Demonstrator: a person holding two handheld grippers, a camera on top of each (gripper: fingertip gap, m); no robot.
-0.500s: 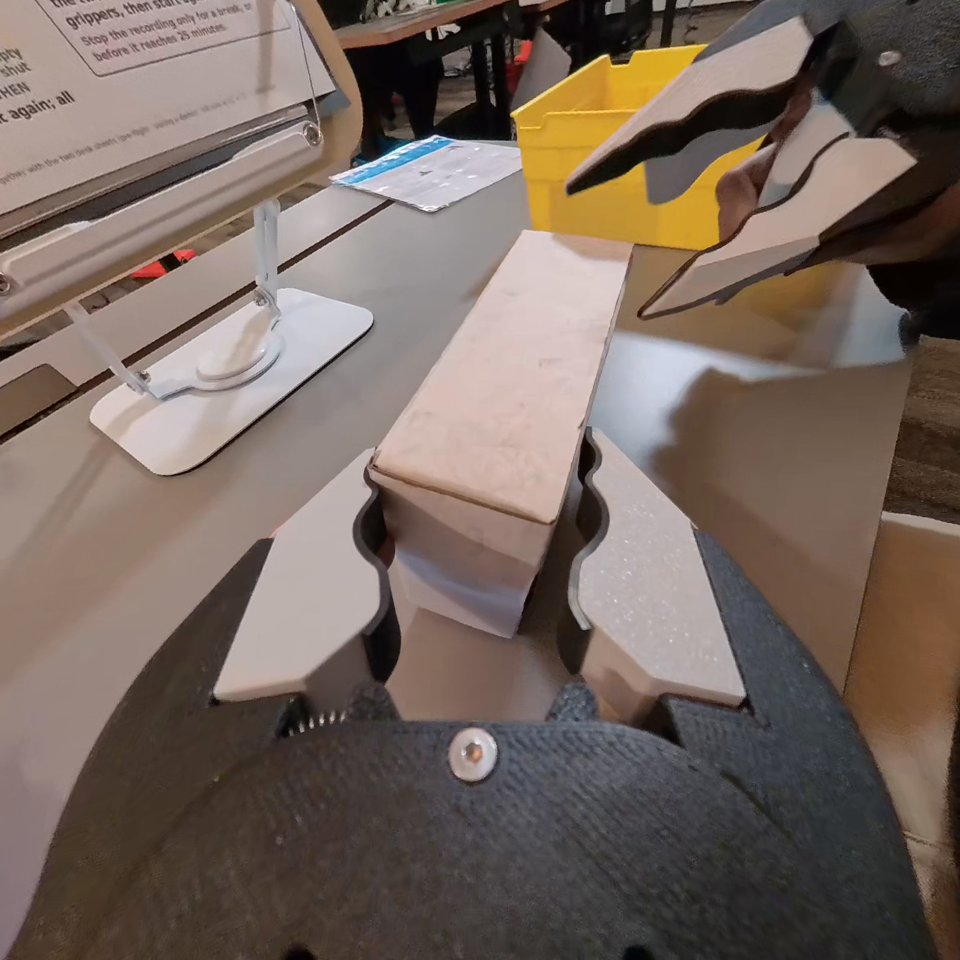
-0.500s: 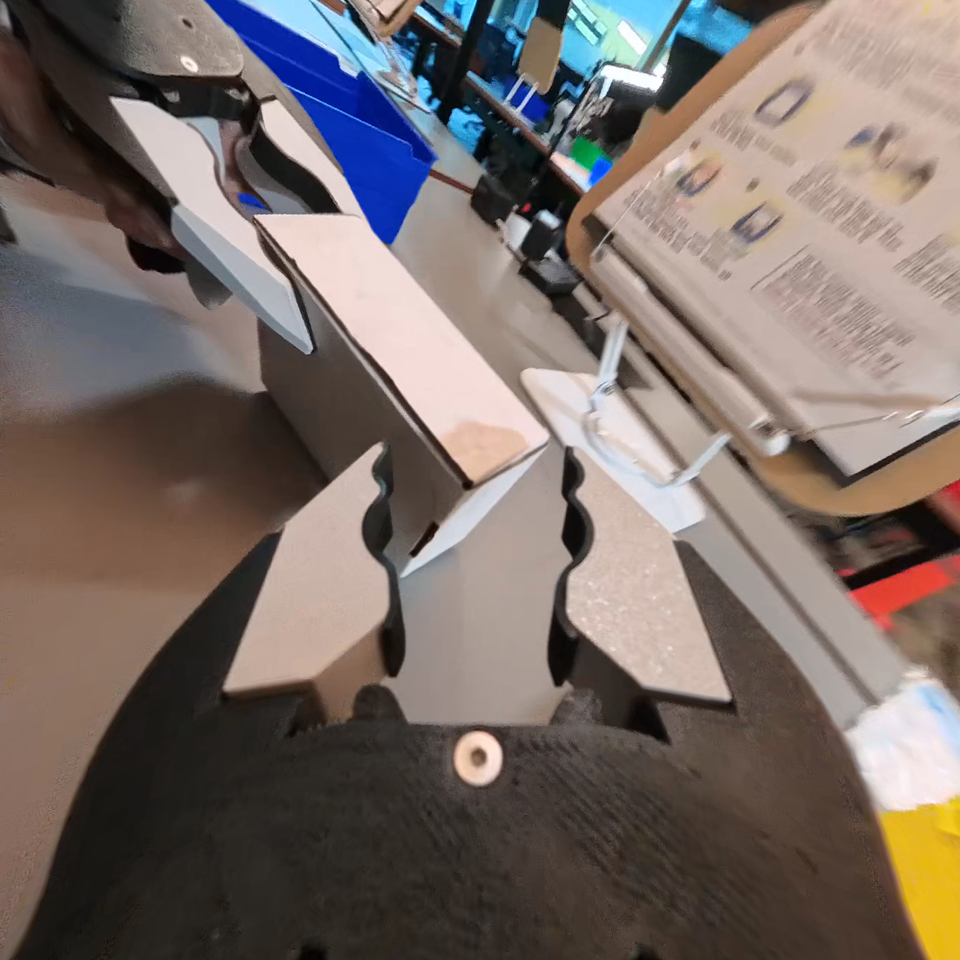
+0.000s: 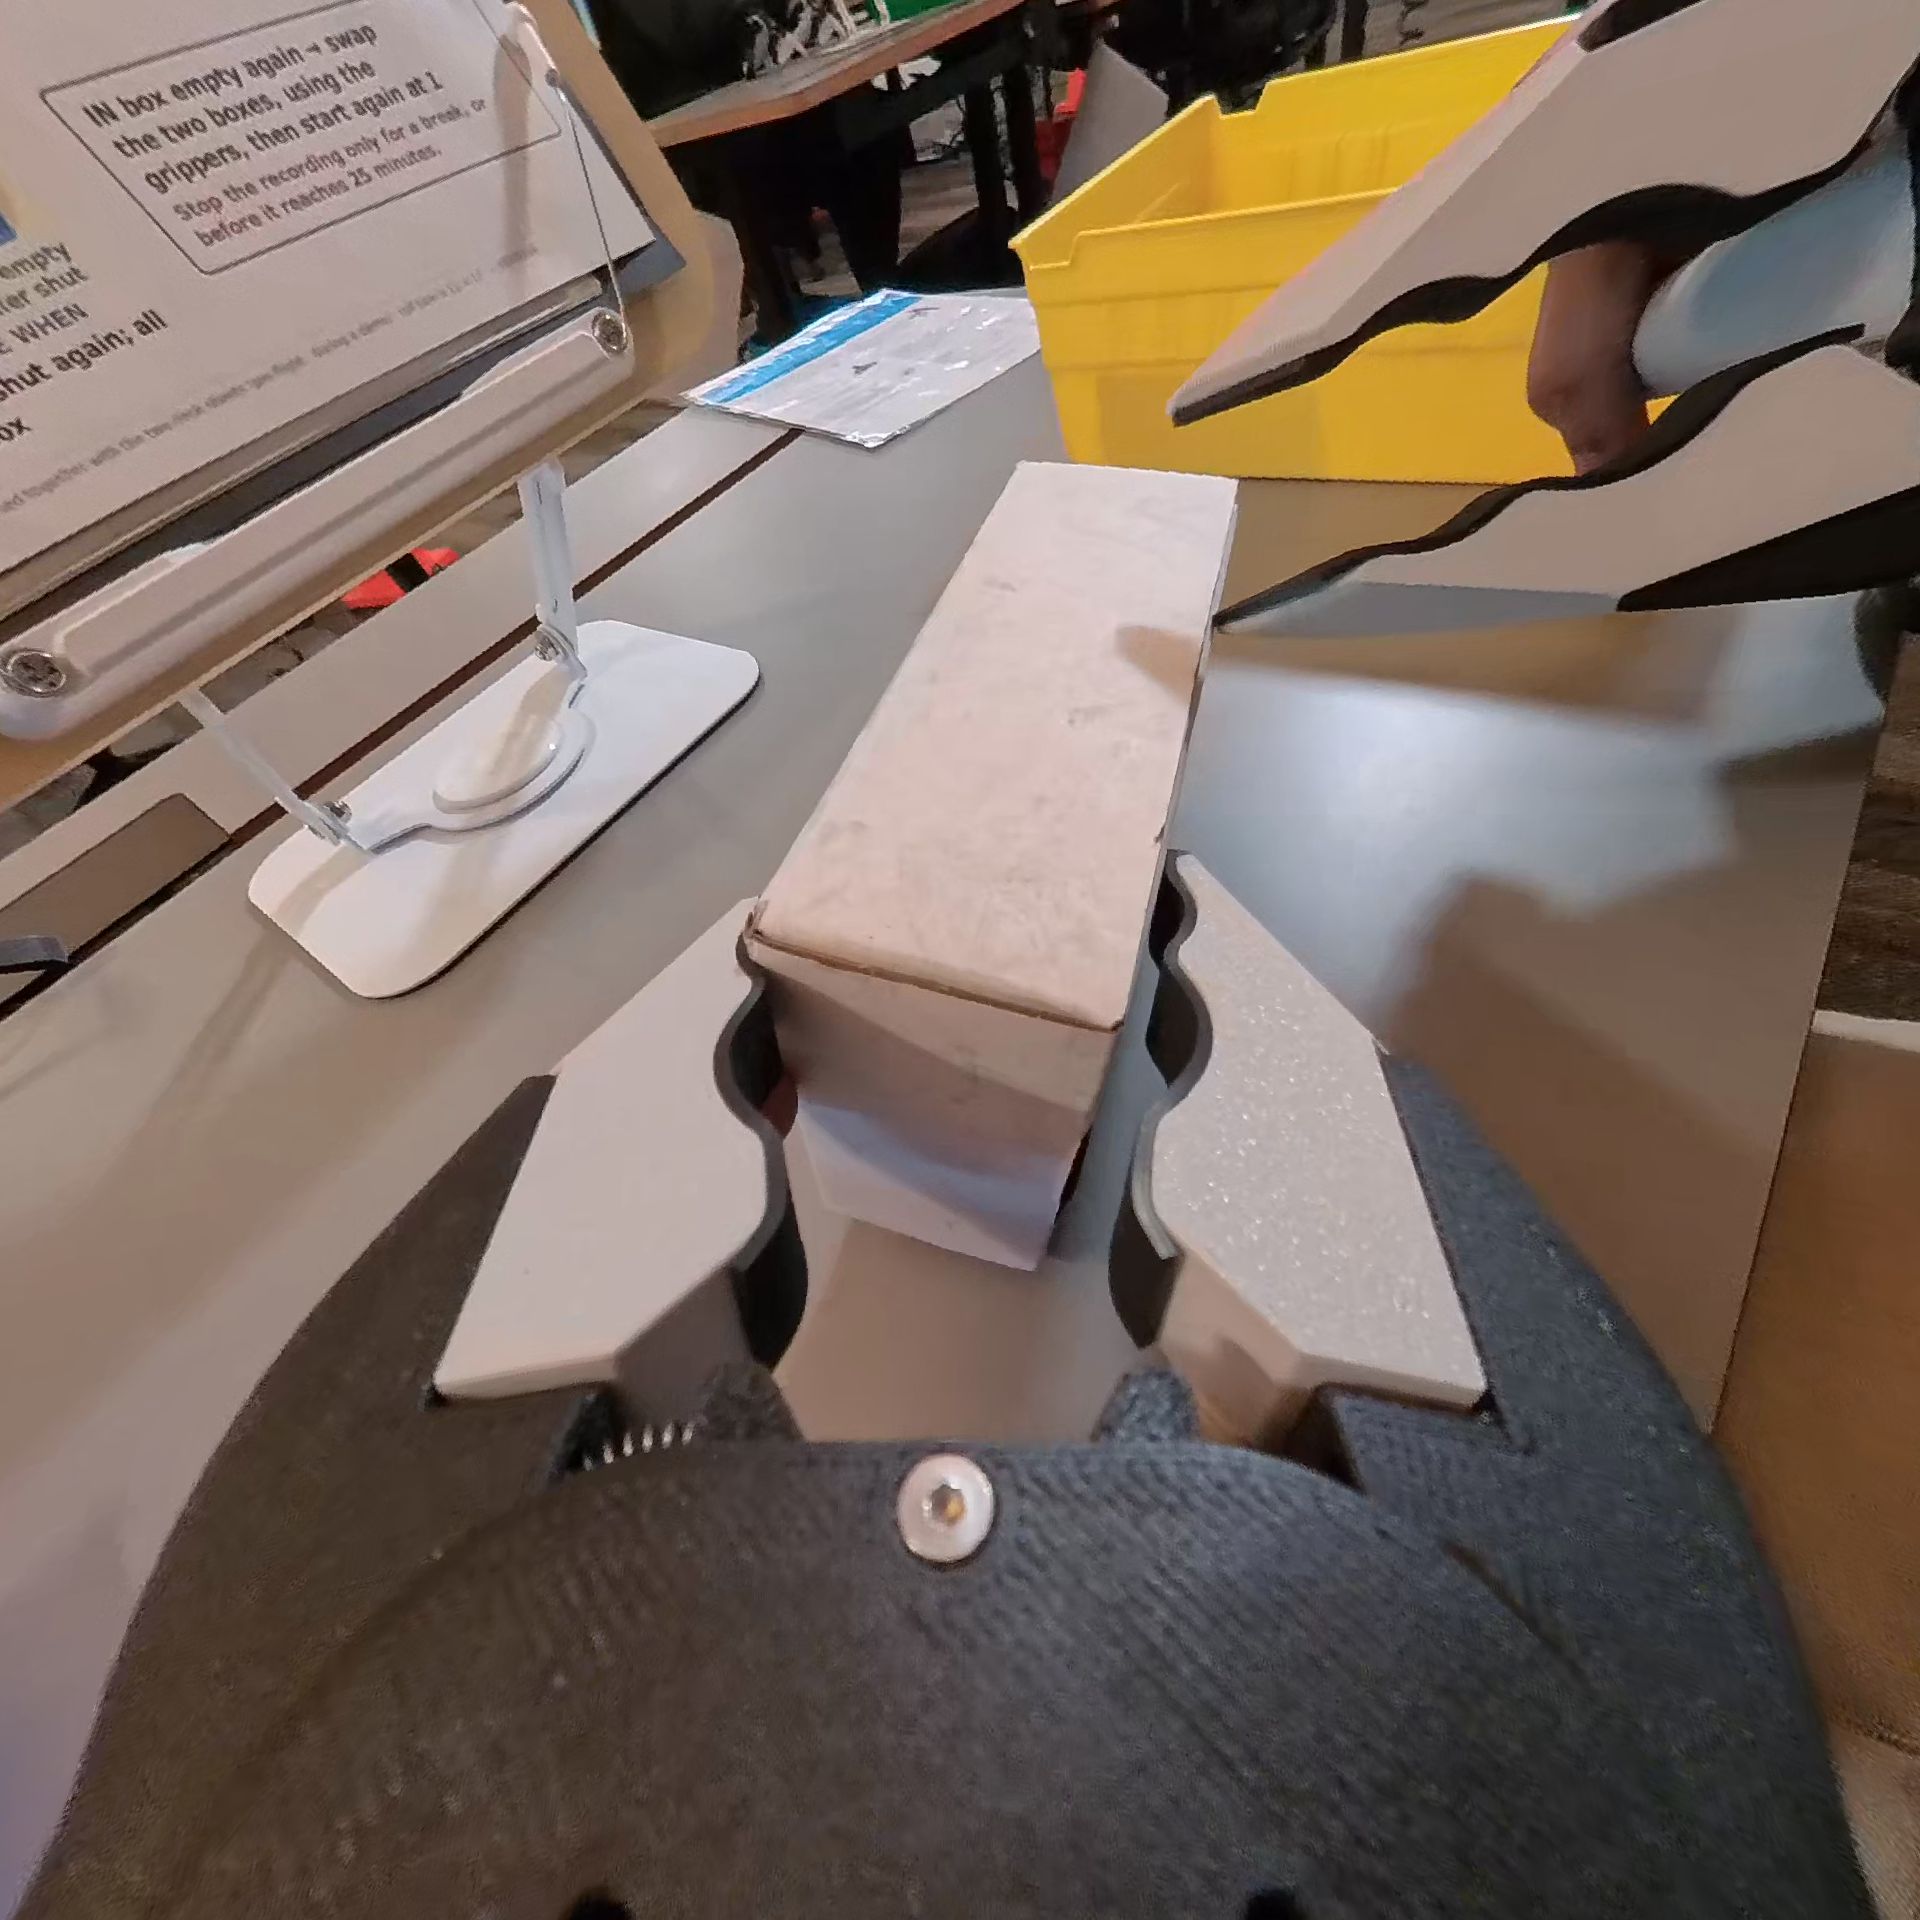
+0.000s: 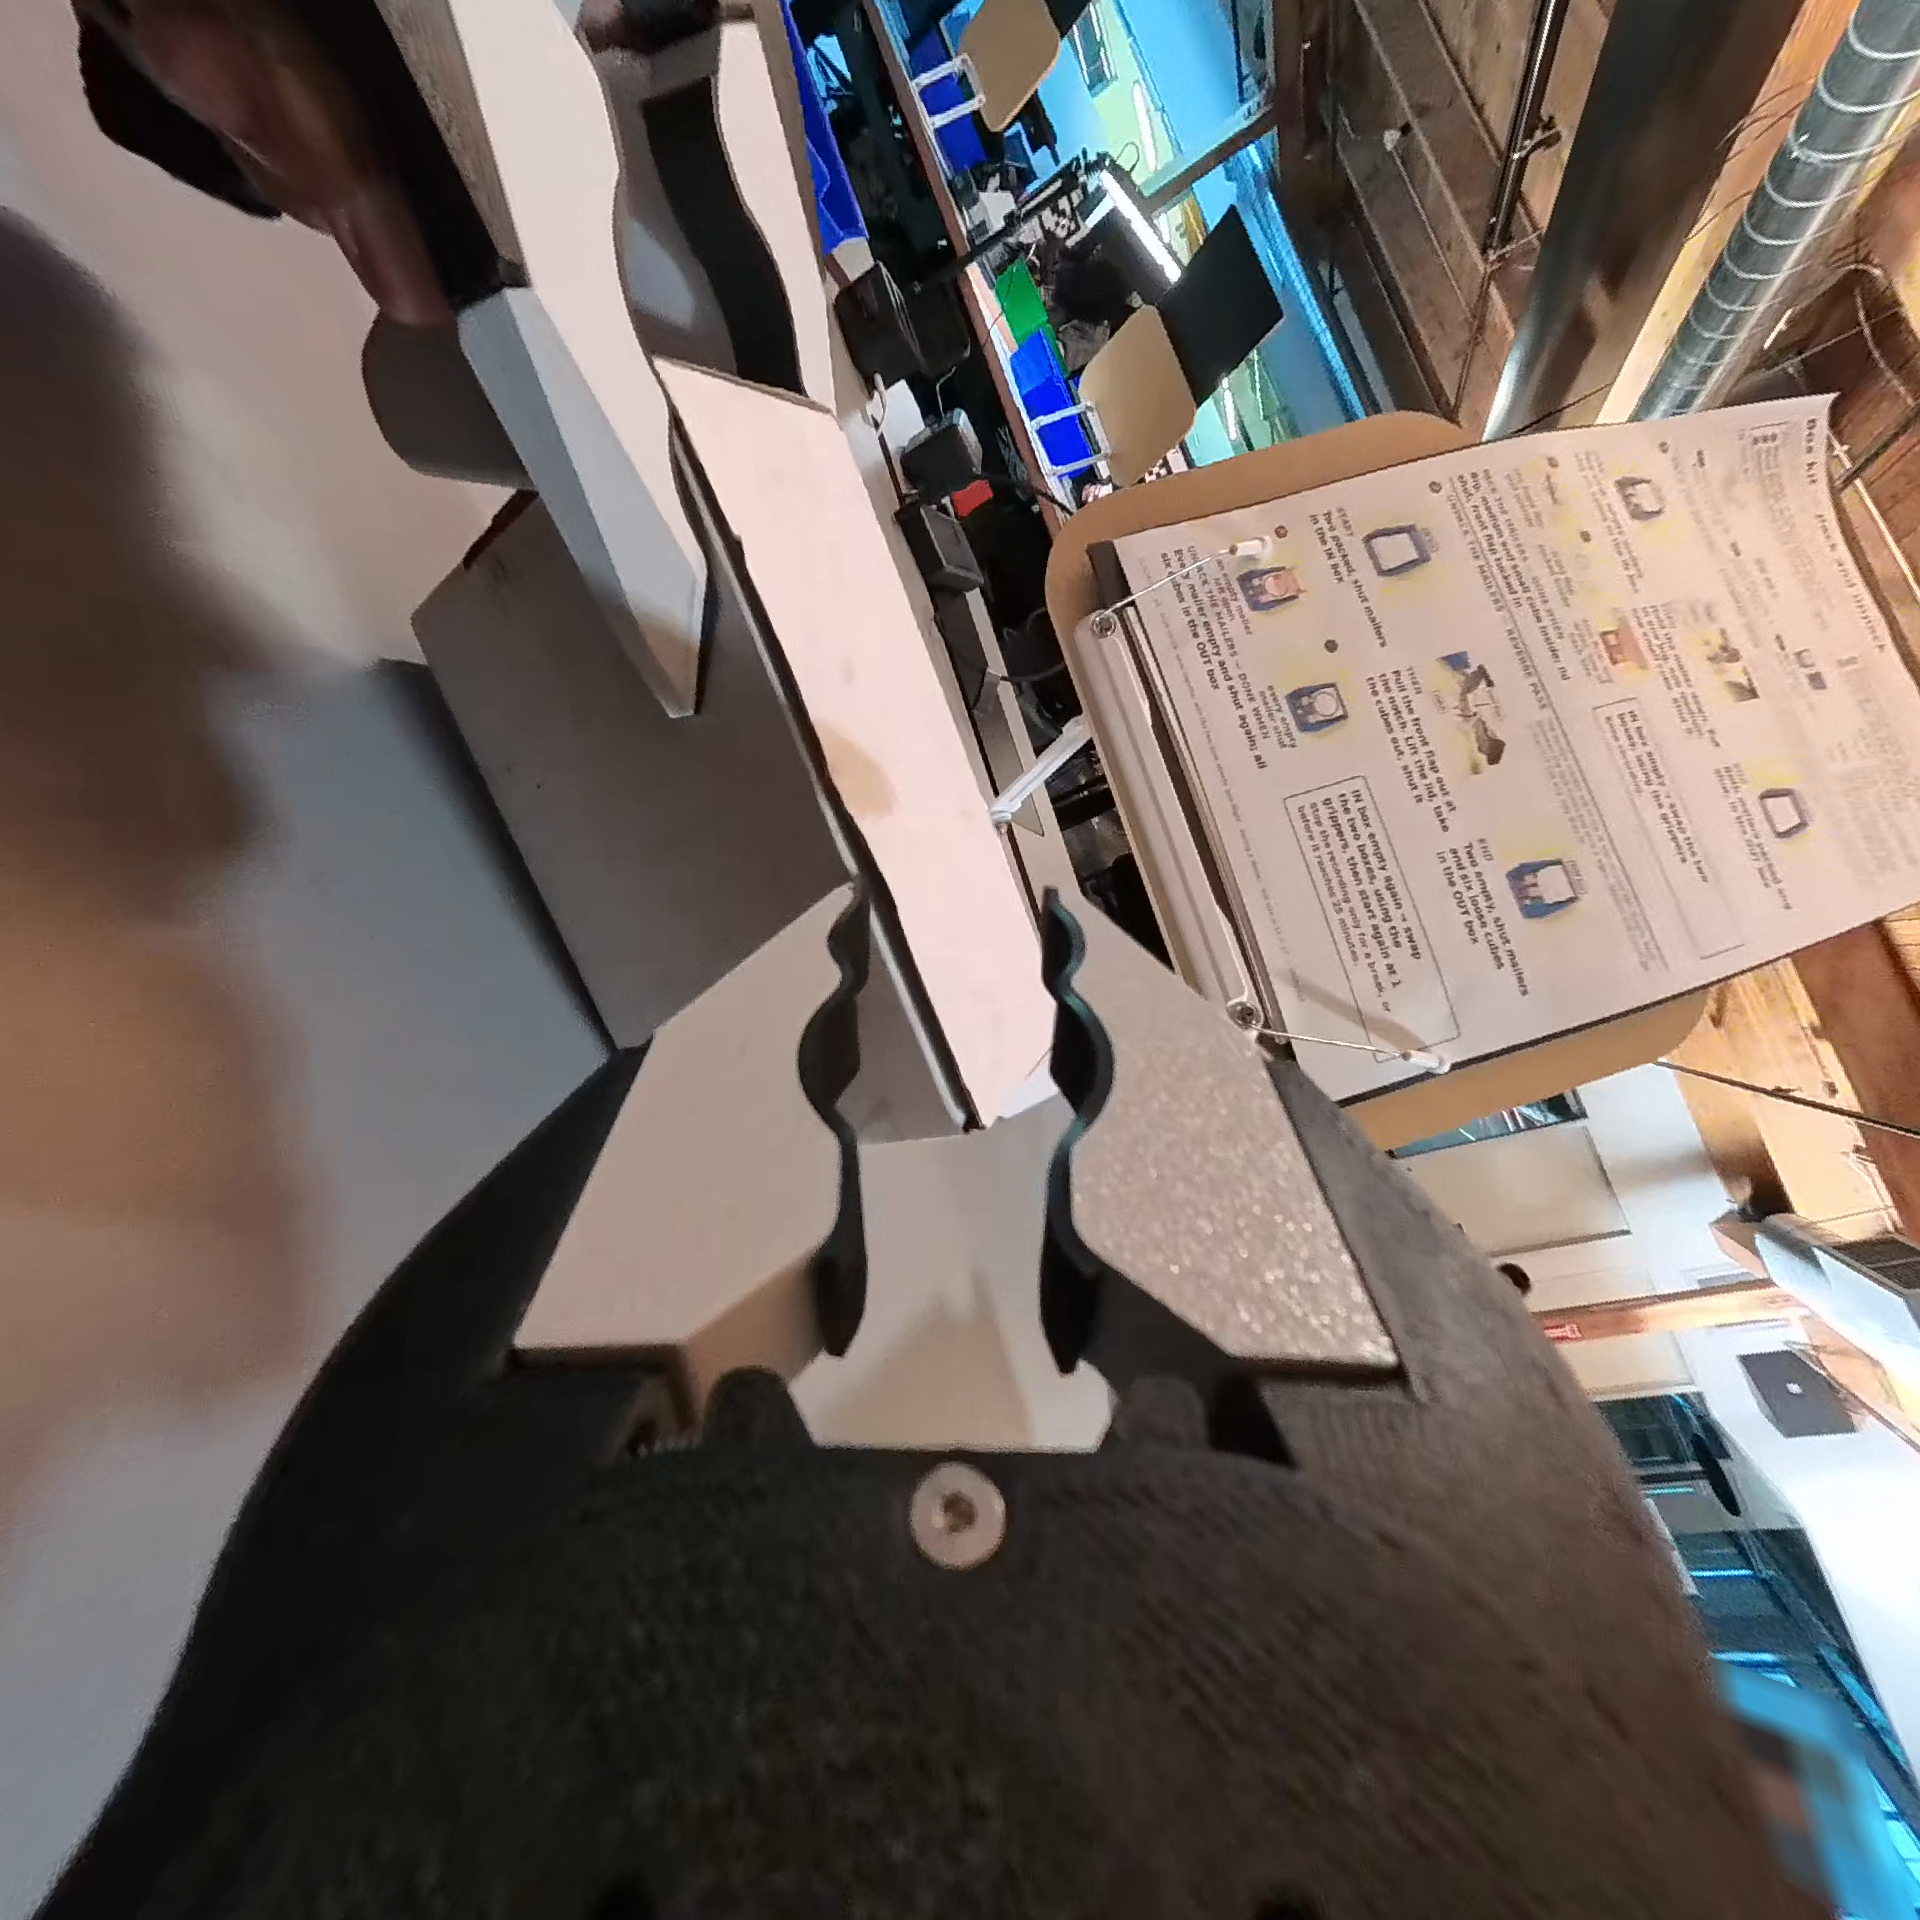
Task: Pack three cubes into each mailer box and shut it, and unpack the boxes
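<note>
A long white mailer box (image 3: 1018, 727) lies shut on the grey table (image 3: 312, 1143). My left gripper (image 3: 961, 904) is shut on its near end, one finger on each long side. My right gripper (image 3: 1195, 520) comes in from the upper right at the box's far right corner. In the right wrist view the box (image 4: 894, 675) runs away from my right gripper (image 4: 951, 904), which is rolled hard to one side. Its jaws stand narrowly apart around the lid's corner and both pads seem to touch it. The left gripper (image 4: 758, 561) shows at the box's other end. No cubes are in view.
A yellow bin (image 3: 1247, 312) stands behind the box. An instruction sheet on a stand (image 3: 312, 312) with a white base (image 3: 499, 810) is at the left, and also shows in the right wrist view (image 4: 1455, 727). A cardboard box wall (image 3: 1849, 1247) is at the right. A plastic-sleeved sheet (image 3: 883, 364) lies farther back.
My right gripper has rolled sideways and come down to the box's far corner, and its jaws have narrowed around the lid edge. My left gripper still holds the near end.
</note>
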